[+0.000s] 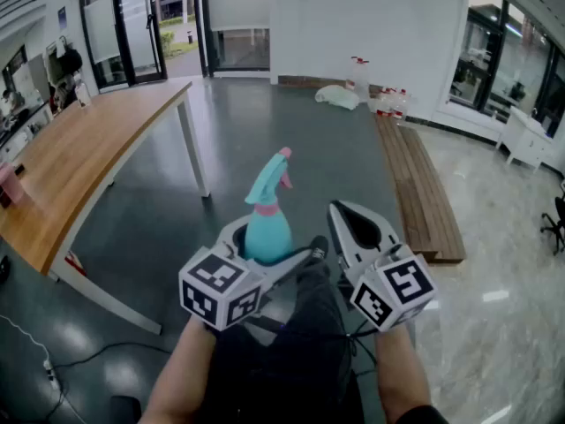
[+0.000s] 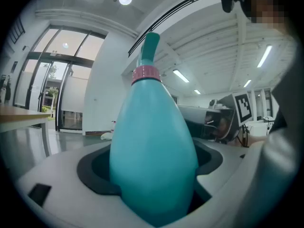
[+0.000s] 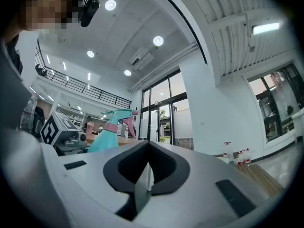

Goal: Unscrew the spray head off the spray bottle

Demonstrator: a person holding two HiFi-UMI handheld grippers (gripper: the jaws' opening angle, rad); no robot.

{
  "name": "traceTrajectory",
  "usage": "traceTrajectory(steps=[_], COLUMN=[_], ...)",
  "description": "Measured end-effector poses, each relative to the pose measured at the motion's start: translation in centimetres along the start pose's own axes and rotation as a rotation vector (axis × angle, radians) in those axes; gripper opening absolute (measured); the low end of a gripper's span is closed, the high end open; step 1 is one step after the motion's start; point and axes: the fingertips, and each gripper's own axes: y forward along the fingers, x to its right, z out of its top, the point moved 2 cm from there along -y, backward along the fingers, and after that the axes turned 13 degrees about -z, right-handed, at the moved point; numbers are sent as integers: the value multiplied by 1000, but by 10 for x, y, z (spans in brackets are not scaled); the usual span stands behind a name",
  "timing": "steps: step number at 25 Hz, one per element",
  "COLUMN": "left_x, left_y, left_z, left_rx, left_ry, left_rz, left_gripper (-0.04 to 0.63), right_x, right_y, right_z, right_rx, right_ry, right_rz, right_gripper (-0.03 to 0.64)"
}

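A teal spray bottle (image 1: 267,232) with a pink collar and a teal spray head (image 1: 272,177) stands upright in my left gripper (image 1: 265,253), whose jaws are shut on the bottle's body. In the left gripper view the bottle (image 2: 154,160) fills the middle, with the pink collar (image 2: 146,73) near the top. My right gripper (image 1: 357,228) hovers to the right of the bottle, shut and empty, its jaws meeting in the right gripper view (image 3: 148,175). That view shows the bottle (image 3: 105,134) off to the left with its spray head (image 3: 121,115).
A long wooden table (image 1: 79,157) stands at the left. A low wooden bench (image 1: 424,193) runs along the right. Several bottles (image 1: 388,100) and a white bag (image 1: 338,96) lie by the far wall. The person's legs (image 1: 291,352) are below the grippers.
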Motion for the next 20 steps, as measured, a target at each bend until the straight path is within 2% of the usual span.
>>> traceTrajectory(steps=[15,20], left_x=[2,2], left_y=[0,1], left_z=[-3,-6], left_rx=[0,-11], left_ry=[-3,6], left_rz=[-2,5], left_gripper=[433,433], right_x=[-7,-19], right_y=[0,-5], right_z=[-3,6], right_rx=[-7,7], right_ry=[19,46], right_rz=[14,83], right_gripper=[9,9])
